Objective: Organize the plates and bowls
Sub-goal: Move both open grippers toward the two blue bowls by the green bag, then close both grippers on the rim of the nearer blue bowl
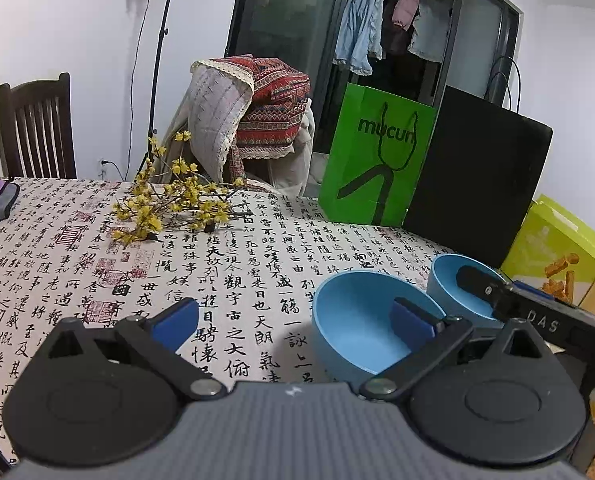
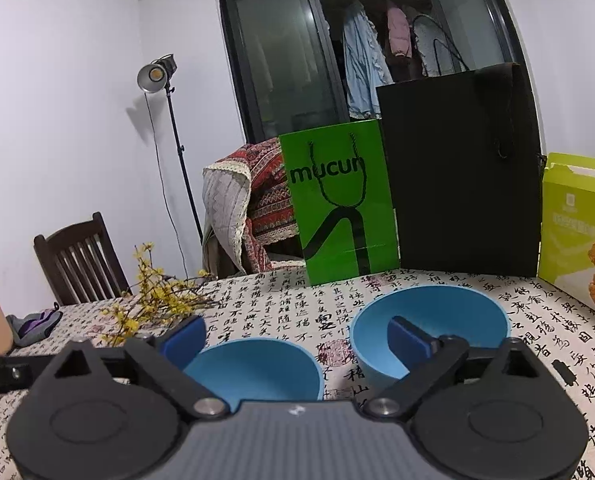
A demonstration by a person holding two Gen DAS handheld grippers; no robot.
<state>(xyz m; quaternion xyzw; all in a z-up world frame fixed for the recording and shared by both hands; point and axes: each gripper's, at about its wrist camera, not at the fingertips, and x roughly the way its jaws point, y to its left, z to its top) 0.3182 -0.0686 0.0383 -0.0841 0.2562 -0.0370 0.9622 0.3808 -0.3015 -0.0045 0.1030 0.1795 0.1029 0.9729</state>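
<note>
Two blue bowls are sitting side by side on the table in front of me, close together but apart: the nearer bowl [image 1: 361, 320] is standing just ahead of my left gripper [image 1: 293, 320], and the farther bowl [image 1: 457, 292] is sitting behind it to the right. Both are plain, matte light blue, deep and round-sided, standing upright and showing nothing inside.

I am holding my left tongs wide, with nothing between them; the right-hand pad is hanging over the nearer bowl's hollow. My right gripper [image 2: 297, 340] is gaping wide too, gripping nothing, one pad over each bowl's opening; in its view the nearer bowl [image 2: 257, 368] is lying low at left and the farther bowl [image 2: 433, 320] at right.

Behind the bowls a green paper bag [image 1: 373, 160] is standing upright, reading "mucun", with a black bag [image 1: 481, 184] just beside it and a yellow-green box [image 2: 573, 224] further right. A spray of yellow flowers [image 1: 165, 200] is lying on the tablecloth [image 1: 97, 272], which is printed all over with black Chinese calligraphy and red seals. My right gripper's arm, marked "DAS", is reaching into the left view. A dark wooden chair [image 1: 37, 128] and a lamp stand [image 2: 165, 80] are standing beyond the table.
</note>
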